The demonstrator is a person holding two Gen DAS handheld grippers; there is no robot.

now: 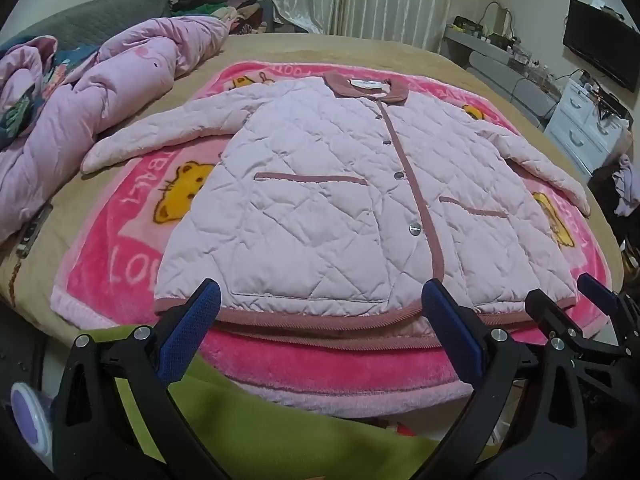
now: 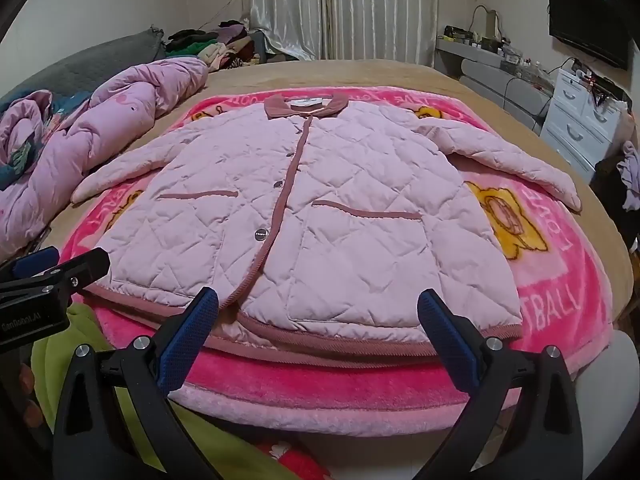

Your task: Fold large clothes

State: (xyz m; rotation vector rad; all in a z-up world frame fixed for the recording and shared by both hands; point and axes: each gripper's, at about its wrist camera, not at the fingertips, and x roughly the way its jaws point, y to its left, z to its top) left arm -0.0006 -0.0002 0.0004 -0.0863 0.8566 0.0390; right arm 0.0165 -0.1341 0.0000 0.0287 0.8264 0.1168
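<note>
The scene is a bedroom with pale curtains at the back and a wide bed covered in a tan sheet. A bright pink plush blanket printed with yellow cartoon bears lies flat on the bed. A rumpled lilac padded quilt is heaped at the left side of the bed, apart from the work area.

The task item, a pale pink diamond-quilted jacket with dusty-rose trim and collar, lies face up on the blanket. It is buttoned, both sleeves are spread outward, and the hem faces the cameras.

The left claw hovers just short of the hem, released, with its blue-padded fingers wide apart and nothing between them. The right claw hovers at the same hem further right, likewise released and empty. No fold appears to have been made yet.

Hazards from this position:

- The hem rests directly on the plush blanket. A low pinch may gather blanket pile along with the jacket and drag the blanket during the fold.
- The padded fabric is thick and springy. A shallow pinch on the ribbed trim may slip out mid-lift.
- The hem shows two layers. Grasping only the top layer would probably open the front rather than fold the body.
- Uneven lift between the claws would skew the fold line.
- The left sleeve ends near the quilt and may snag on it.
</note>
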